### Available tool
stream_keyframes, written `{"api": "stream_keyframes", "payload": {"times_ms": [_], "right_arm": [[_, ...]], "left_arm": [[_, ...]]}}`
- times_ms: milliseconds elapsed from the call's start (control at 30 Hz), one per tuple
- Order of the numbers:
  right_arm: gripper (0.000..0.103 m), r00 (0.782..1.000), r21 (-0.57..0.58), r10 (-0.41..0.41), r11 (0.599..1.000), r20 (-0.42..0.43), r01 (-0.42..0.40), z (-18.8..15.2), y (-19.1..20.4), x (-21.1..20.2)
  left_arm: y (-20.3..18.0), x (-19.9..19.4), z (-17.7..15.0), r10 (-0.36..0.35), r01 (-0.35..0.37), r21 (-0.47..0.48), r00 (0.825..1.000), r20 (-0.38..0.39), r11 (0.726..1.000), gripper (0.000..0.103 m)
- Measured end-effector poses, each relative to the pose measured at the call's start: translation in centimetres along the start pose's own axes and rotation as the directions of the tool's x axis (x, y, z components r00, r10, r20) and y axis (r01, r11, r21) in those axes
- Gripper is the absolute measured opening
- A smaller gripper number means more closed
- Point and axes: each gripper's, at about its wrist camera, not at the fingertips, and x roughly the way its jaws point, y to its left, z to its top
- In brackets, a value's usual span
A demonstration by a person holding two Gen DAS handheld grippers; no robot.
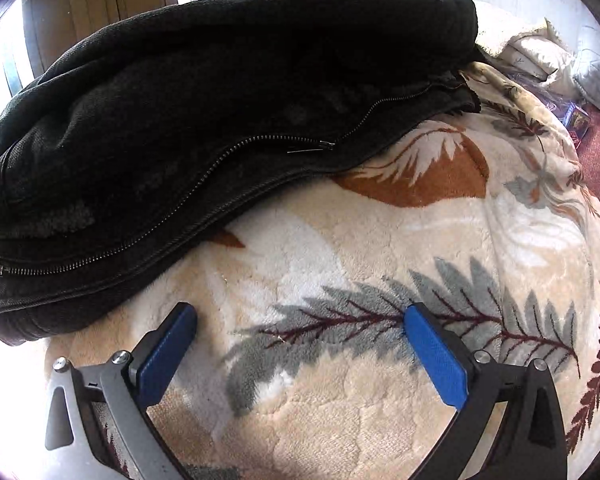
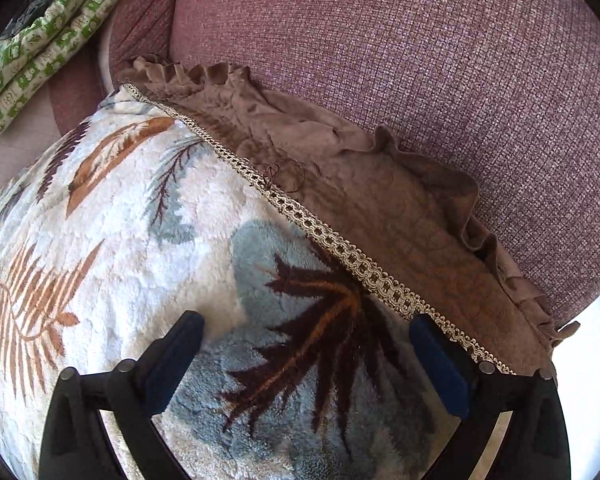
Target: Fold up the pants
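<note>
Pants (image 1: 228, 92), left edge cut off

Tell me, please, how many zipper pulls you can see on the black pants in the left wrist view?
1. The zipper pull lies midway along the zipper on the black pants, above the open left gripper. Folds may hide others.

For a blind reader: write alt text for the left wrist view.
A black zippered garment lies folded on a cream fleece blanket with a leaf print. The left gripper, jaws open and empty, points down at the blanket just in front of it.
</note>
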Motion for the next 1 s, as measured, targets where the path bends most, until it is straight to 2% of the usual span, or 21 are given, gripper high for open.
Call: {"api": "stream_keyframes", "payload": {"times_ms": [1000], "right_arm": [[0.103, 1.000, -0.001, -0.001, 1.000, 0.000, 0.001, 0.00, 0.12, 0.14]], "left_arm": [[-0.53, 0.16, 0.15, 0.002, -0.002, 0.001, 1.000, 0.001, 1.000, 0.103]]}}
